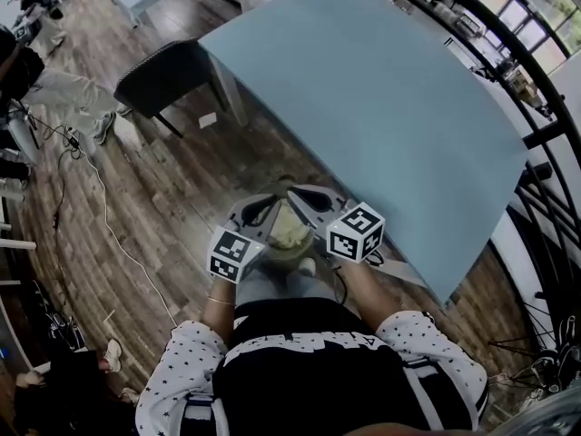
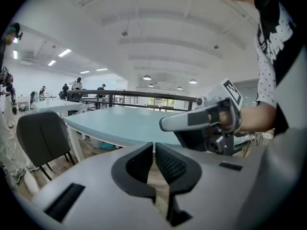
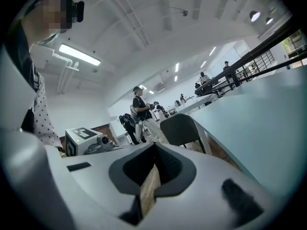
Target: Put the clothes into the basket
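Observation:
Standing beside the light blue table (image 1: 381, 107), I hold both grippers close in front of my body. Between them hangs a pale beige, roundish woven thing (image 1: 289, 232); whether it is a soft basket or a cloth I cannot tell. My left gripper (image 1: 270, 211) is shut, and a pale woven bit (image 2: 163, 209) shows just below its pads (image 2: 154, 150). My right gripper (image 1: 305, 202) is shut on a tan strip (image 3: 149, 186) of the same thing, which runs down between its pads (image 3: 154, 152). No loose clothes are in sight.
A dark chair (image 1: 168, 75) stands at the table's near left corner on the wooden floor. A cable (image 1: 100, 198) trails across the floor to the left. A black railing (image 1: 545, 134) runs behind the table. Other people (image 1: 36, 80) stand at far left.

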Tool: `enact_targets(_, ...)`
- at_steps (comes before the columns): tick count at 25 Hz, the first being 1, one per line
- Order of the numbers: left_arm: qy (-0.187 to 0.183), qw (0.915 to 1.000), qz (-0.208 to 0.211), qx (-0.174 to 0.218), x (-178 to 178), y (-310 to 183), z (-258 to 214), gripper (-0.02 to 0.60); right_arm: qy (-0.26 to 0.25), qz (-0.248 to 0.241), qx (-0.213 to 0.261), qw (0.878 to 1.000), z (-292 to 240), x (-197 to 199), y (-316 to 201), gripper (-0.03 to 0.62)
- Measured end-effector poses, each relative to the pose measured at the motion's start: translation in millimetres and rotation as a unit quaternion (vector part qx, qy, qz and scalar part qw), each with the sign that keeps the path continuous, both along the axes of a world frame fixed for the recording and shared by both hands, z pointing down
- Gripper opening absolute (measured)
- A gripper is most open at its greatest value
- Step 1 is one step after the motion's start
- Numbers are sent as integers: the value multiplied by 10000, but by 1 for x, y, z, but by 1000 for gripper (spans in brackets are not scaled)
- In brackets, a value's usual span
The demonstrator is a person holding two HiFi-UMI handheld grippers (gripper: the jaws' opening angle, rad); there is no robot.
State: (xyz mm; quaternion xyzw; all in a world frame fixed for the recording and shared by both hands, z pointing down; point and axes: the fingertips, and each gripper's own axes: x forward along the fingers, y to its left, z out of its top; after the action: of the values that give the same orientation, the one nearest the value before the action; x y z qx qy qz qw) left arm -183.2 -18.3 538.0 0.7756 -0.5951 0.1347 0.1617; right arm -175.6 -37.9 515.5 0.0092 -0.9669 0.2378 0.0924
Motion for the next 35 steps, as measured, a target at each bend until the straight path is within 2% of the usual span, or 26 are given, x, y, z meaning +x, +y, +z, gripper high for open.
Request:
enact_targets(9,-148,9997,-148,131,-1,5,-25,28,-410,-257,-36,9988,-28,-1,12,26)
enact_targets(16,-250,9992,-142,265,4,2,-38,28,-421,-336,143,9984,-40,1,11,26)
enact_targets(25,-324,9977,-141,579,4,-3,-65,28,-641,-237,269,9973,-61,9,11,26)
enact_targets(35,-391,9957,229,808,30,-16,-79,28,-836,62,428,9956,-80,31,2,26)
